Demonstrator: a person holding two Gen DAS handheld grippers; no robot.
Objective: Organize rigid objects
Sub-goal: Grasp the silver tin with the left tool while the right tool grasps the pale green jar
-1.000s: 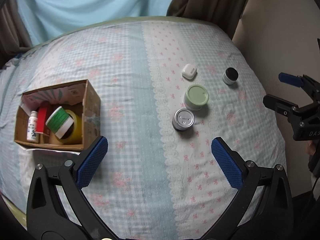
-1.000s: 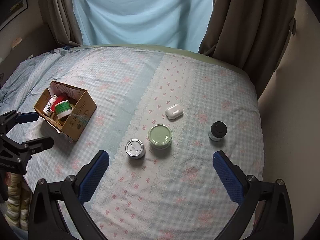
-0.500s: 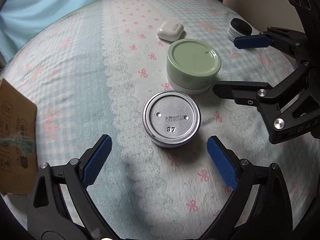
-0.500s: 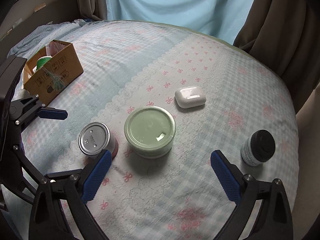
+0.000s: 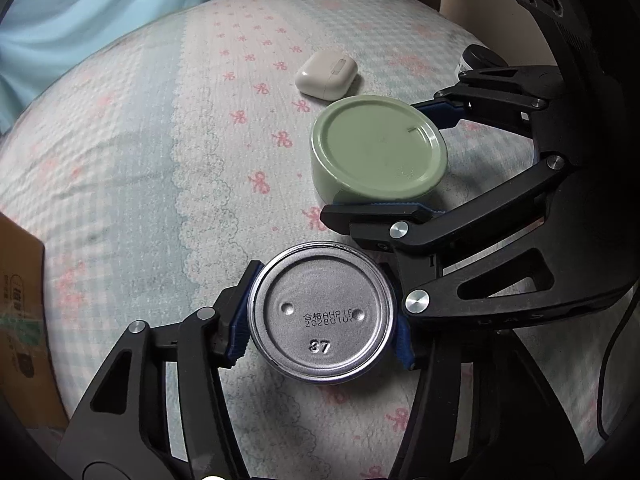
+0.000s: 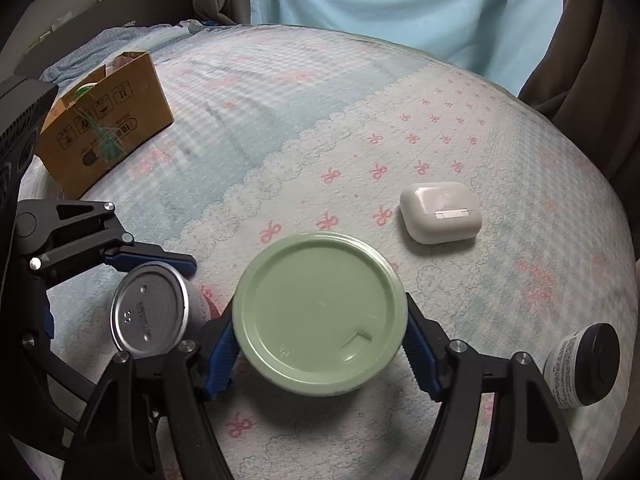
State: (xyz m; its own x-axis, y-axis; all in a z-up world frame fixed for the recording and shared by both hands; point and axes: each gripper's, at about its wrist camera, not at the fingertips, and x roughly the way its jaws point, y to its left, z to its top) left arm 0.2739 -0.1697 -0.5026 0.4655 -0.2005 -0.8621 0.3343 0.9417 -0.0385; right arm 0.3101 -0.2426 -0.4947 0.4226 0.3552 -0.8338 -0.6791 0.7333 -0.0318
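My left gripper is shut on a silver tin can standing on the bed; the can also shows in the right wrist view. My right gripper is shut on a round jar with a pale green lid, also seen in the left wrist view, right beside the can. A white earbud case lies beyond the jar. A small white jar with a black lid stands at the right.
A cardboard box with items inside stands at the far left of the bed; its edge shows in the left wrist view. Curtains hang behind the bed. A wall lies to the right.
Both grippers came down from high above the bed and closed: the left around the silver can, the right around the green-lidded jar.
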